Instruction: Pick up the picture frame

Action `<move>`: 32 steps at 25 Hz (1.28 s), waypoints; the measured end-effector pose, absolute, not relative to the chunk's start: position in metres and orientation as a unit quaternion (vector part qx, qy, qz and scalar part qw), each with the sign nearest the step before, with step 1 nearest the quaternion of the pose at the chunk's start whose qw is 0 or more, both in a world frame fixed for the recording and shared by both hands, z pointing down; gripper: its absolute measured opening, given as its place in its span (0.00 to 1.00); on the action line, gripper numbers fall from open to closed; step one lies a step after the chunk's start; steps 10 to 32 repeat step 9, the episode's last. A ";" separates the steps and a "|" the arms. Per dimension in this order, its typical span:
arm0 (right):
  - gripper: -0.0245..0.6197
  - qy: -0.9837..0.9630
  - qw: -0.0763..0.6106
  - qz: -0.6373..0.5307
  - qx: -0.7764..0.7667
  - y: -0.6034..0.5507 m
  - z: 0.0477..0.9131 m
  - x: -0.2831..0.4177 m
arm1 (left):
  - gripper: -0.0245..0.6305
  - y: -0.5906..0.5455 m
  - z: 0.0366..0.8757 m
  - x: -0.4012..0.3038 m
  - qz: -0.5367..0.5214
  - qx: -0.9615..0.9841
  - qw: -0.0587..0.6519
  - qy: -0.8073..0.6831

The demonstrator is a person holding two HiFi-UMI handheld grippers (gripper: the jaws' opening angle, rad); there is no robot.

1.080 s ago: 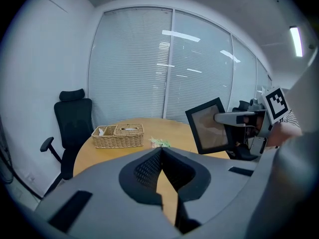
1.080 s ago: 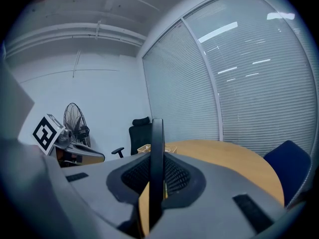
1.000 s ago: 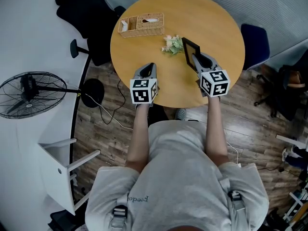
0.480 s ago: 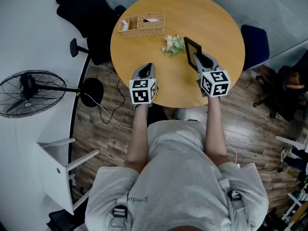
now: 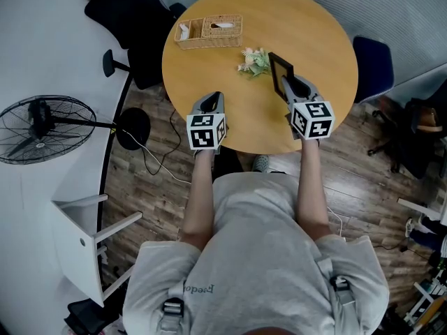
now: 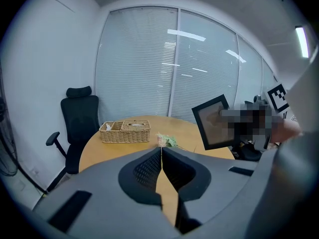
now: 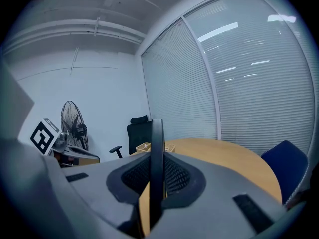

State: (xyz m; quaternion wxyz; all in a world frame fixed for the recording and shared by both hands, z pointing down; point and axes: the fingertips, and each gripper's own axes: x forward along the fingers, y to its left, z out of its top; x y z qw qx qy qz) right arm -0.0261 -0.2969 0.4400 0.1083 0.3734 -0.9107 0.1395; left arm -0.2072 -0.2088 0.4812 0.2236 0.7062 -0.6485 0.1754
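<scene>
The black picture frame (image 5: 279, 73) is held upright above the round wooden table (image 5: 314, 33), clamped edge-on in my right gripper (image 5: 293, 89). In the right gripper view its thin black edge (image 7: 157, 158) rises between the two pads. From the left gripper view the frame (image 6: 213, 122) shows its dark face at the right, lifted off the table. My left gripper (image 5: 213, 103) hovers over the table's near edge with its jaws pressed together and nothing between them (image 6: 162, 156).
A wicker basket (image 5: 209, 32) stands at the table's far left, a small sprig of flowers (image 5: 253, 60) lies mid-table beside the frame. A black office chair (image 6: 79, 118), a floor fan (image 5: 42, 124) and a blue chair (image 5: 374, 65) surround the table.
None beyond a slight shift of the head view; both grippers and the held frame keep their places.
</scene>
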 end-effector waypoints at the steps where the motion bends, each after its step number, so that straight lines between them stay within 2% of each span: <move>1: 0.14 -0.911 0.109 0.140 0.372 -0.296 0.440 -0.027 | 0.08 -0.208 0.481 -0.208 0.175 0.705 0.224 -0.649; 32: 0.14 -0.915 0.110 0.137 0.364 -0.291 0.436 -0.035 | 0.08 -0.206 0.479 -0.211 0.171 0.707 0.222 -0.649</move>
